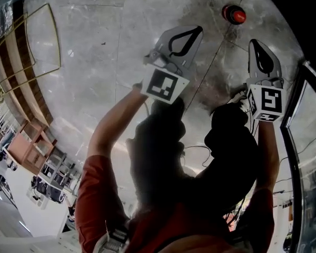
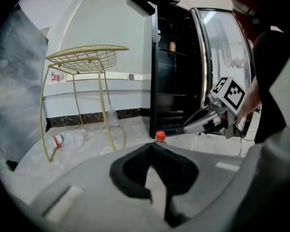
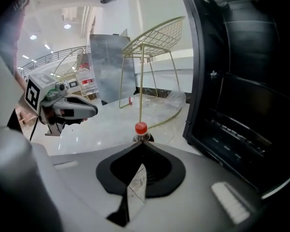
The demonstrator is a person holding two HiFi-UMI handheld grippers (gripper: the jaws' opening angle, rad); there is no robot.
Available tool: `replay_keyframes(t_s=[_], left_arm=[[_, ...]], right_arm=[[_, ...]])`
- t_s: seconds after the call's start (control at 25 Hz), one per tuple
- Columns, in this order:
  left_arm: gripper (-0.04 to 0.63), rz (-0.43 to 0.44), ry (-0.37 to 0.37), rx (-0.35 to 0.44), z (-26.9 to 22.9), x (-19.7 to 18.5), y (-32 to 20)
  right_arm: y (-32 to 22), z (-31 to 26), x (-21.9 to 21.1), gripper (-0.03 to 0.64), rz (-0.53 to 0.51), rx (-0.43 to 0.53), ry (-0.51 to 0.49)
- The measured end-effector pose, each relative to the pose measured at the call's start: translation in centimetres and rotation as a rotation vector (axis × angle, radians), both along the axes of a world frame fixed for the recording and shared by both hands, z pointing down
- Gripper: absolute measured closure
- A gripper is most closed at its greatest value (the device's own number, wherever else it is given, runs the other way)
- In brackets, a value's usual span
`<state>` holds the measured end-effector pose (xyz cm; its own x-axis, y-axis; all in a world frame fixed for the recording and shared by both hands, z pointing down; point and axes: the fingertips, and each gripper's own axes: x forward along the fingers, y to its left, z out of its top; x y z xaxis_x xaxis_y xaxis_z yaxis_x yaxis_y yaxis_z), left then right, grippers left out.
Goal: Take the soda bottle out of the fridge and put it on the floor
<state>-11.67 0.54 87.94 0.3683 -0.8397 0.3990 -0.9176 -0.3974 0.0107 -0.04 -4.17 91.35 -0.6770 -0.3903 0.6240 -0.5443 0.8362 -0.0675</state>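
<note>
The soda bottle (image 1: 233, 13), dark with a red cap, stands upright on the marble floor, free of both grippers. My left gripper (image 1: 198, 30) is shut and empty, its tips a short way left of the bottle. My right gripper (image 1: 254, 42) is shut with nothing in it, just on the near side of the bottle. In the left gripper view only the red cap (image 2: 160, 136) shows past the closed tips (image 2: 153, 145). The right gripper view shows the cap (image 3: 141, 127) right beyond its closed tips (image 3: 141, 143). The black fridge (image 2: 176, 81) stands open behind.
The fridge's glass door (image 2: 227, 47) hangs open at the right. A gold wire side table (image 2: 87, 57) stands left of the fridge, with a crumpled plastic bottle (image 2: 62, 139) lying under it. A shiny metal panel (image 3: 111, 66) and a large water jug (image 3: 87, 81) stand farther off.
</note>
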Motion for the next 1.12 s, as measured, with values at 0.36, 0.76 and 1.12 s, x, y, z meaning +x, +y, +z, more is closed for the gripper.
replay_keyframes(t_s=[0.36,0.76,1.12], left_arm=[[0.595,-0.082,0.065,-0.107,-16.6,-0.3,2.6],[0.595,-0.263,0.063,-0.122,-40.0,-1.3,2.9],[0.595,-0.295,0.091,-0.151,-55.6,-0.6,4.3]], right_arm=[[0.5,-18.9,1.5,0.617,0.064,-0.061,0.006],[0.6,-40.9,2.7,0.617,0.182,-0.134,-0.048],[1.1,-56.4,1.0,0.617,0.175,-0.137,-0.07]])
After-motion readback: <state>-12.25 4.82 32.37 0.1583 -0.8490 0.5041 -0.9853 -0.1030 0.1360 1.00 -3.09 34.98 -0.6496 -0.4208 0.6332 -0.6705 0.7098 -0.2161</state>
